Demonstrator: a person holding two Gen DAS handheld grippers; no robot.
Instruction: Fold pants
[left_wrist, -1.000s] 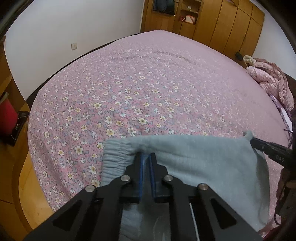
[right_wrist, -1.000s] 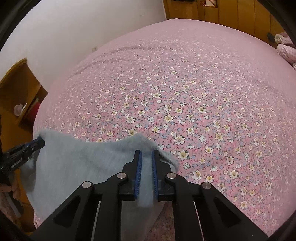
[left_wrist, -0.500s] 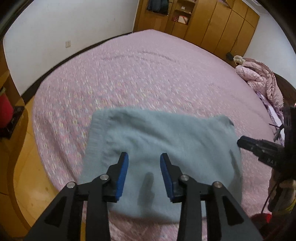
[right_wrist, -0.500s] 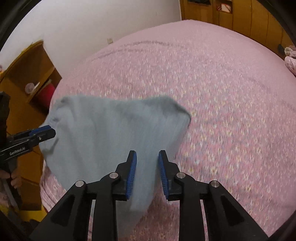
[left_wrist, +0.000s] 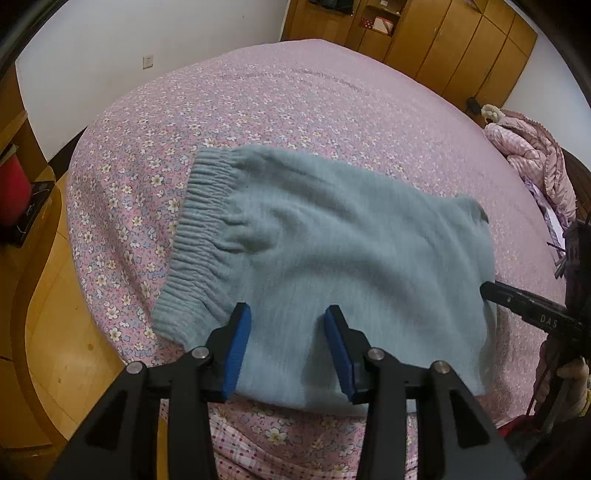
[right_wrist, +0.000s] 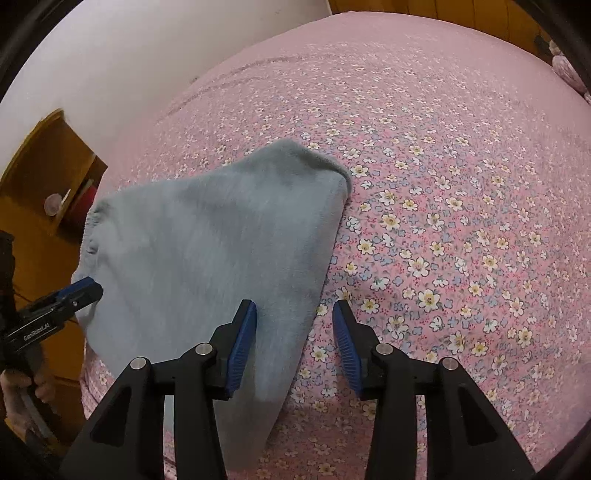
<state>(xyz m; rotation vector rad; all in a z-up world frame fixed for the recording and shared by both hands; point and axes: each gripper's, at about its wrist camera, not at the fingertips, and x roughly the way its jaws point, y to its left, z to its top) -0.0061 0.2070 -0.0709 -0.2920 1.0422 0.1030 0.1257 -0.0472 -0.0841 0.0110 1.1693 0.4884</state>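
Soft, limp folded grey-blue fleece pants (left_wrist: 332, 236) lying released, best gripped at thick edges, both tongs opening, holding nothing.

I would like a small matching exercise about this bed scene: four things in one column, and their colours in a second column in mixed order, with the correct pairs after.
Things:
1. pants
2. bed cover
3. wardrobe
4. gripper pads

Colours:
A. pink with small flowers
B. dark blue
C. pale grey-blue
D. brown wood

Pairs: 1-C, 2-A, 3-D, 4-B
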